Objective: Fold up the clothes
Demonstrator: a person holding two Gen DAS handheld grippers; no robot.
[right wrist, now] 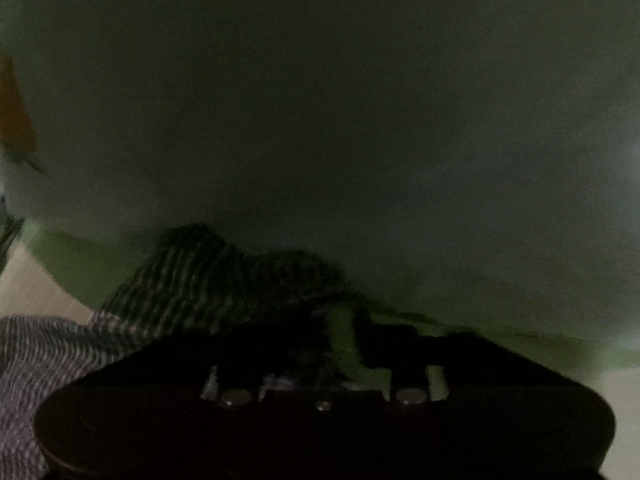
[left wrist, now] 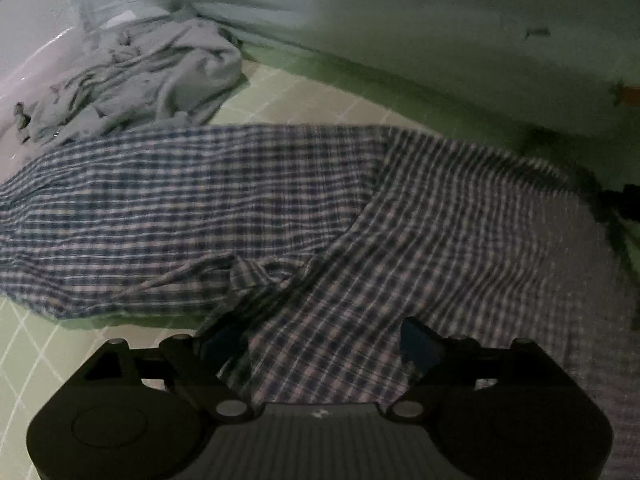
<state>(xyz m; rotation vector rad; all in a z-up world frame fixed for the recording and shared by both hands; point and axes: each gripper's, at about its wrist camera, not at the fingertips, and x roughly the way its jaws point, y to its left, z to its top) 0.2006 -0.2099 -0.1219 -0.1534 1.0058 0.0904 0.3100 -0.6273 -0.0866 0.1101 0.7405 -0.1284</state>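
Observation:
A blue-and-white checked garment (left wrist: pixel 248 200) lies spread over the green tiled floor (left wrist: pixel 304 92). Its near part runs up between the fingers of my left gripper (left wrist: pixel 322 340), which is open; the cloth drapes over the left finger, and the right finger (left wrist: pixel 420 340) is bare. The right wrist view is very dark. There a bunched fold of the same garment (right wrist: pixel 192 276) rises just ahead of my right gripper (right wrist: pixel 320 320), which looks shut on the cloth. The garment's far right end pulls taut toward a dark shape (left wrist: pixel 626 200) at the frame edge.
A crumpled pale grey garment (left wrist: pixel 160 76) lies at the back left against the wall (left wrist: pixel 440 40). The wall also fills most of the right wrist view (right wrist: pixel 320 100). Bare tiled floor (left wrist: pixel 36 344) shows at the near left.

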